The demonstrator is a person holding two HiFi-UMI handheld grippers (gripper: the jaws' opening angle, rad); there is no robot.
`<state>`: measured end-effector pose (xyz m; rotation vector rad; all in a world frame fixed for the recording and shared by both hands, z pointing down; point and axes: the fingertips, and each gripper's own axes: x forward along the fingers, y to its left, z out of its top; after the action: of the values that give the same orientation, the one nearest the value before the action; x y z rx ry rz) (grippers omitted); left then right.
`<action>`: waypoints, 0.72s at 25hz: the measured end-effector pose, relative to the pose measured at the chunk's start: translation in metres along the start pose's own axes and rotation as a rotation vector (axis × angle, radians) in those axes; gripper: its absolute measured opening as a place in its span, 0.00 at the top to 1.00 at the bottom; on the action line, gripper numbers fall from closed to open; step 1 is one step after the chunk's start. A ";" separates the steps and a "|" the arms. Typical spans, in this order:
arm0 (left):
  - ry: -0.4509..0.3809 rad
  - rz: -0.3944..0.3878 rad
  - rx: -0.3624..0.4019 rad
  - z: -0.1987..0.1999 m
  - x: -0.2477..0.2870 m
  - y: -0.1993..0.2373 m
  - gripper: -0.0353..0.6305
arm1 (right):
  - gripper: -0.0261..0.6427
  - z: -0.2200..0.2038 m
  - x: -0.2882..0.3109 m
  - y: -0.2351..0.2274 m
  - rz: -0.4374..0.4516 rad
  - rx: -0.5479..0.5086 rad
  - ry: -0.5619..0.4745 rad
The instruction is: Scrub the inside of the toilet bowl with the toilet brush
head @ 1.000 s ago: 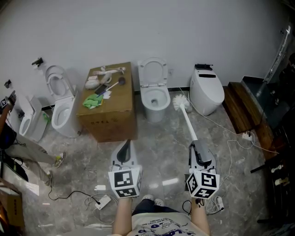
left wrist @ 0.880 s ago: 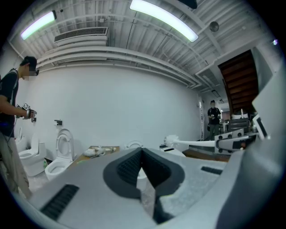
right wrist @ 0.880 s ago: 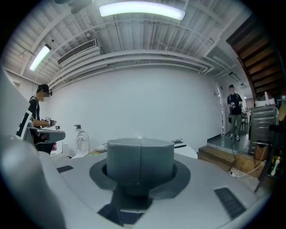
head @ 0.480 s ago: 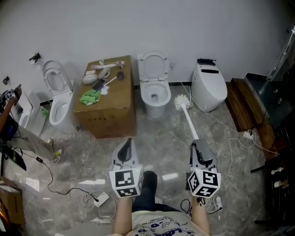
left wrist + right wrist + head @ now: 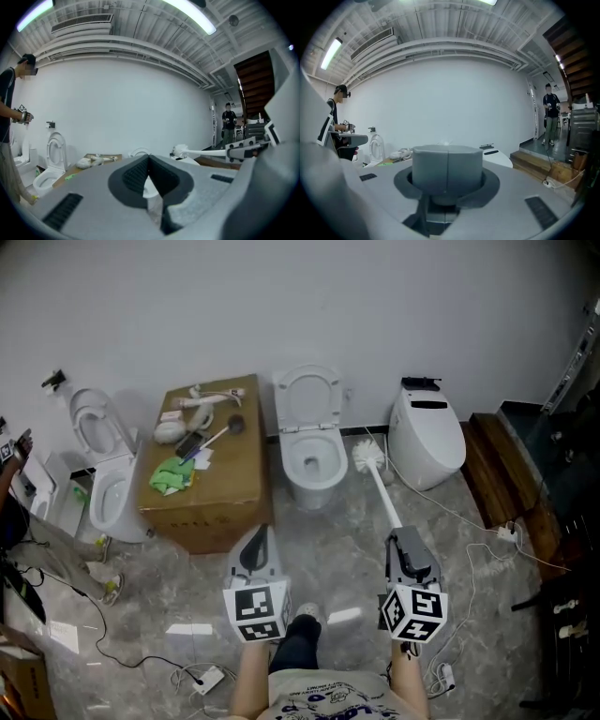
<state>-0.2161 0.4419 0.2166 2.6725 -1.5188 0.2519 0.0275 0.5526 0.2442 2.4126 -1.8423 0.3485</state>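
The left gripper (image 5: 255, 546) is held low and close to the body, its jaws pressed together with nothing between them. Beside it, the right gripper (image 5: 405, 542) is clamped on the handle end of the toilet brush (image 5: 382, 493), as is seen in the head view. The long white shaft is pointed ahead of this gripper and slightly to its left.

The brush head (image 5: 368, 454) is seen just beside the right side of the toilet bowl (image 5: 286, 460), outside the rim and not yet inside. The lid (image 5: 309, 395) is raised against the wall, so the bowl is open. A cardboard box (image 5: 202, 493) stands ahead of the left gripper, left of the bowl.

The step in hand is judged to be the approach, with scrubbing not begun. Next, the brush head should be swung left over the rim and lowered into the bowl.
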 end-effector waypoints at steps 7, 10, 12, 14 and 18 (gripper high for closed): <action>-0.007 -0.014 -0.007 0.025 0.108 0.038 0.94 | 0.72 0.028 0.103 0.006 -0.020 -0.002 0.007; 0.012 -0.019 -0.006 0.023 0.140 0.047 0.94 | 0.72 0.029 0.136 0.007 -0.022 0.001 0.032; 0.028 -0.016 -0.009 0.020 0.158 0.053 0.94 | 0.72 0.028 0.156 0.006 -0.020 0.007 0.050; 0.044 -0.013 -0.011 0.016 0.175 0.059 0.94 | 0.72 0.026 0.174 0.007 -0.016 0.007 0.068; 0.074 -0.005 -0.024 0.008 0.208 0.063 0.94 | 0.72 0.022 0.210 0.002 -0.007 -0.002 0.108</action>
<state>-0.1651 0.2320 0.2424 2.6176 -1.4845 0.3262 0.0806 0.3503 0.2710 2.3481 -1.7880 0.4661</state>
